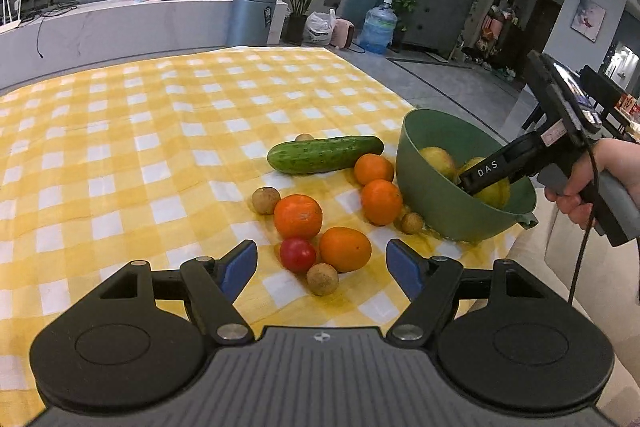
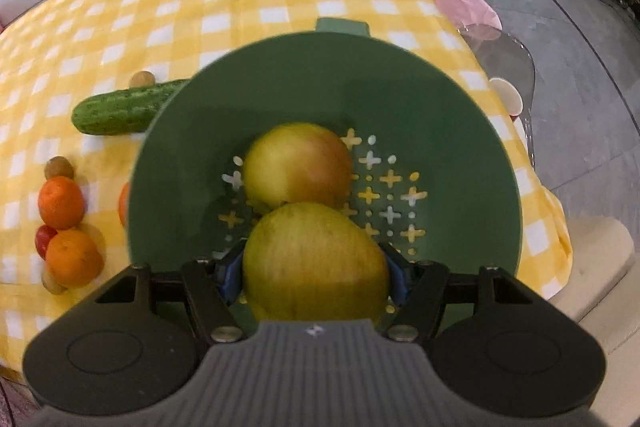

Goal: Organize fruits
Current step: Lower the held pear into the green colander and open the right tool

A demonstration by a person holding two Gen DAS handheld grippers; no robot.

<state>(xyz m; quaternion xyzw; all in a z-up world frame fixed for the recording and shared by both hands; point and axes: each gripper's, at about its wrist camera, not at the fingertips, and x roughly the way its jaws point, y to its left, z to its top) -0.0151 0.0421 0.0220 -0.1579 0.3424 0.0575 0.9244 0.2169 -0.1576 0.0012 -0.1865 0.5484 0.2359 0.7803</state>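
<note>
A green colander bowl (image 1: 432, 195) (image 2: 460, 131) stands at the table's right side. My right gripper (image 2: 314, 277) reaches down into it, shut on a yellow-green apple (image 2: 312, 259); a second apple (image 2: 296, 163) lies on the perforated bottom just beyond. In the left wrist view, my left gripper (image 1: 322, 265) hovers open over a cluster on the cloth: several oranges (image 1: 298, 217), a red tomato (image 1: 297, 254), small brown round fruits (image 1: 322, 279) and a cucumber (image 1: 324, 154). Nothing is between its blue pads.
A yellow-and-white checked cloth (image 1: 140, 147) covers the table, mostly bare at left and far side. The table edge runs close right of the bowl. A person's hand (image 1: 588, 187) holds the right gripper. A pink item (image 2: 464, 3) and a cup (image 2: 506, 97) lie beyond the bowl.
</note>
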